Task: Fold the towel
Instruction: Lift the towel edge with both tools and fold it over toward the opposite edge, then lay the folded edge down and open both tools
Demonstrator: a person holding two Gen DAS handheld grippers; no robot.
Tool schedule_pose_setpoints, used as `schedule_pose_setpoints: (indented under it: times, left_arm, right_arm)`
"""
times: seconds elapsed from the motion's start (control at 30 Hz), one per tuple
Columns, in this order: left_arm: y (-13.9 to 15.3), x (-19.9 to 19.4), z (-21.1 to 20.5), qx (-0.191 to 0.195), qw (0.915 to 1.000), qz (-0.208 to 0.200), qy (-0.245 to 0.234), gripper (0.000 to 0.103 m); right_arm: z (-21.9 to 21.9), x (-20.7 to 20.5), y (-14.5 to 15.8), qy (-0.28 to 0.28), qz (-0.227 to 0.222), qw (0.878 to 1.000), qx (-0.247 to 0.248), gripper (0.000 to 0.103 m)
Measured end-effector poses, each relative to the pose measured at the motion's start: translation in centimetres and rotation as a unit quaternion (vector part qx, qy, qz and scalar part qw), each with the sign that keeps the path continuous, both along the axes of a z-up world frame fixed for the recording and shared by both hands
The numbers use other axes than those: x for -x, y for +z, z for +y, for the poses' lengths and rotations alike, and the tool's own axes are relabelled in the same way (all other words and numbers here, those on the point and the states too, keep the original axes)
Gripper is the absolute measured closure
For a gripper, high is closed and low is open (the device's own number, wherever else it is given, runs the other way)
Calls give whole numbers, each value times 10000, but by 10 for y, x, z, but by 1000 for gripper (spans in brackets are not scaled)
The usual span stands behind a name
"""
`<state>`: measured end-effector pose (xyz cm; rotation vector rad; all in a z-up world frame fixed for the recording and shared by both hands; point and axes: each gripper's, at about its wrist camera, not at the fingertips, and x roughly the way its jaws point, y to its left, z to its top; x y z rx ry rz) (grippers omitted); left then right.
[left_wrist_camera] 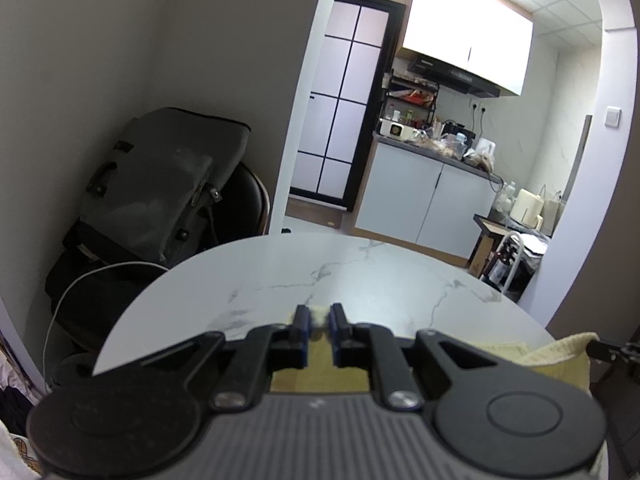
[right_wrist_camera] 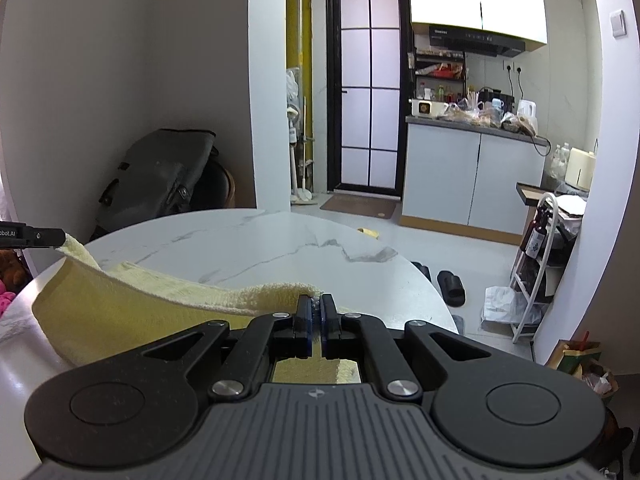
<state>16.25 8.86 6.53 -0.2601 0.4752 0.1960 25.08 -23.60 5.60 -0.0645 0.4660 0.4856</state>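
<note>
A pale yellow towel (right_wrist_camera: 120, 300) hangs between my two grippers above the round white marble table (right_wrist_camera: 248, 240). My right gripper (right_wrist_camera: 317, 304) is shut on one top corner of the towel. My left gripper (left_wrist_camera: 319, 314) is shut on the other corner, with a bit of towel (left_wrist_camera: 320, 356) showing between its fingers. In the right wrist view the left gripper's tip (right_wrist_camera: 44, 237) holds the far corner at the left edge. In the left wrist view the towel (left_wrist_camera: 556, 354) sags toward the right gripper's tip (left_wrist_camera: 616, 350).
The marble table (left_wrist_camera: 320, 264) stretches ahead. A grey bag (left_wrist_camera: 160, 184) sits on a dark chair by the wall at the left. Kitchen cabinets (right_wrist_camera: 472, 176), a white rack (right_wrist_camera: 540, 260) and slippers (right_wrist_camera: 450, 286) lie beyond the table.
</note>
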Motion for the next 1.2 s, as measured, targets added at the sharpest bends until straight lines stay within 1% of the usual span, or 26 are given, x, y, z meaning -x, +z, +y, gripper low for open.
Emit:
schedule_pose_setpoints:
  times: [0.27, 0.4, 0.7, 0.8, 0.83, 0.87, 0.97, 1.03, 1.1, 1.13, 1.2]
  left_arm:
    - [-13, -18, 2, 27, 9999, 152, 61, 92]
    - [-12, -25, 1, -35, 9997, 200, 115, 92]
    - [-9, -42, -1, -8, 9997, 191, 124, 91]
    - [-6, -44, -2, -29, 9997, 152, 205, 87]
    - [-3, -43, -2, -49, 9996, 88, 252, 85]
    - [0, -41, -2, -71, 9995, -20, 315, 82]
    - [5, -40, -1, -48, 9993, -81, 353, 82]
    - [8, -38, 2, -40, 9992, -98, 388, 82]
    - [10, -35, 3, -39, 9990, -125, 431, 79]
    - [10, -33, 4, -35, 9989, -128, 449, 76]
    - [11, -29, 5, -34, 9988, -124, 469, 74]
  right_arm:
    - [-2, -17, -6, 1, 107, 9999, -19, 98]
    - [-3, -26, -9, 2, 160, 9999, -28, 98]
    - [-5, -46, -15, 3, 280, 9996, -49, 98]
    - [-4, -48, -17, -6, 305, 9995, -72, 96]
    - [-1, -38, -17, -34, 258, 9996, -128, 96]
    - [-2, -37, -15, -41, 207, 9997, -151, 96]
    - [-3, -37, -8, -136, 114, 9998, -127, 87]
    - [-5, -36, -3, -160, 77, 9998, -125, 77]
    - [-5, -33, 1, -175, 30, 9998, -131, 69]
    - [-5, -31, 2, -177, 11, 9998, -130, 68]
    - [-4, -29, 2, -139, 40, 9998, -100, 67]
